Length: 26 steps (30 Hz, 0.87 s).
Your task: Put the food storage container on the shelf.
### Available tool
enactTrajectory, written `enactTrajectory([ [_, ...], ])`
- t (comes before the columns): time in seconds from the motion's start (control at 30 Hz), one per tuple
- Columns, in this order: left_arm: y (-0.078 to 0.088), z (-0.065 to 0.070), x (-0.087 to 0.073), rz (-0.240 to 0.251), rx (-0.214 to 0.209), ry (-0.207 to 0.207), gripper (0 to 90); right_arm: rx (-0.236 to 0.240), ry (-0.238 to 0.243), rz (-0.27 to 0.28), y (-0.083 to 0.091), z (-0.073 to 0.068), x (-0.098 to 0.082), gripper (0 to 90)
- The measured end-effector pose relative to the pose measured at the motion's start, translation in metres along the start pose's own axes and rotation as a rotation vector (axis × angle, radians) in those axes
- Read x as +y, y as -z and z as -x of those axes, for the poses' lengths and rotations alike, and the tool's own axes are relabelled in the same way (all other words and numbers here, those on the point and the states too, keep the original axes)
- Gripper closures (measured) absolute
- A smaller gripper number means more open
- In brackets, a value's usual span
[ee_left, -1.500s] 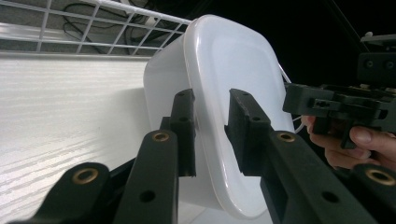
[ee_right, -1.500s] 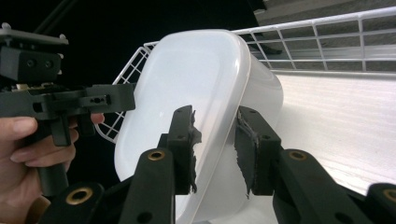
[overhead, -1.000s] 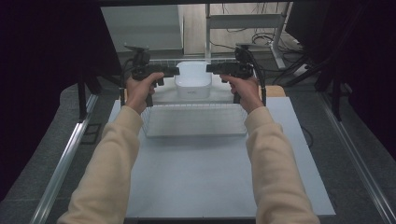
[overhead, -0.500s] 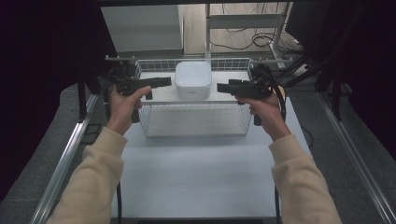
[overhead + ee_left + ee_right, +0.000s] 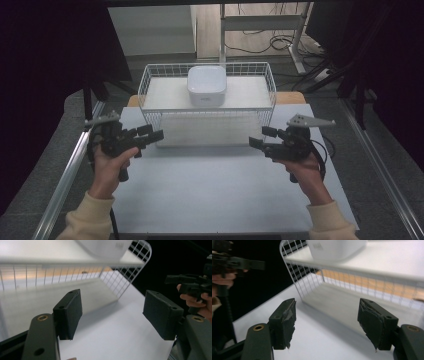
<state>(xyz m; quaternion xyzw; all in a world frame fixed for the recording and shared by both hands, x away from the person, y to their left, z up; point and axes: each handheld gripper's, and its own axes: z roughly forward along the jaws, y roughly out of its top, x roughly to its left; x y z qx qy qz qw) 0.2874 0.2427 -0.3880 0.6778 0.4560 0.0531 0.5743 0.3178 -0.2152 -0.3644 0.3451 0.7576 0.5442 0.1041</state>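
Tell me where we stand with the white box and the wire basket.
Done, it seems: the white box sits inside the wire basket at the table's far end. In hand: nothing; the left gripper and right gripper have just been opening, jaws empty, clear of the basket. Nothing visibly left.

a white table top (image 5: 220,190) takes up the middle of the high view, with a strip of pale wood (image 5: 289,97) showing at its far edge. metal rails (image 5: 65,172) run along both sides of the table, over a grey speckled floor (image 5: 385,150). dark curtains (image 5: 50,60) hang at left and right. beyond the table stands a desk frame with metal legs (image 5: 260,22), and black cables (image 5: 260,46) lie tangled on the wooden floor under it.
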Motion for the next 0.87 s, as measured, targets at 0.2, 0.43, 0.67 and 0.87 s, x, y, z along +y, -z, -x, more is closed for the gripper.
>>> enactTrajectory([
  [0.2, 0.000, -0.005, -0.037, -0.064, 0.037, -0.037, 31.0, -0.032, -0.003, -0.048, 0.007, 0.004, -0.046, 30.4],
  [0.43, -0.015, -0.008, -0.073, -0.135, 0.048, -0.045, 31.2, -0.057, -0.040, -0.093, 0.003, 0.013, -0.086, 30.2],
  [0.67, -0.017, -0.008, -0.076, -0.132, 0.060, -0.048, 31.4, -0.087, -0.038, -0.097, 0.006, 0.015, -0.090, 28.5],
  [0.87, -0.020, -0.006, -0.076, -0.135, 0.094, -0.060, 31.4, -0.081, -0.038, -0.102, 0.002, 0.017, -0.096, 26.6],
])
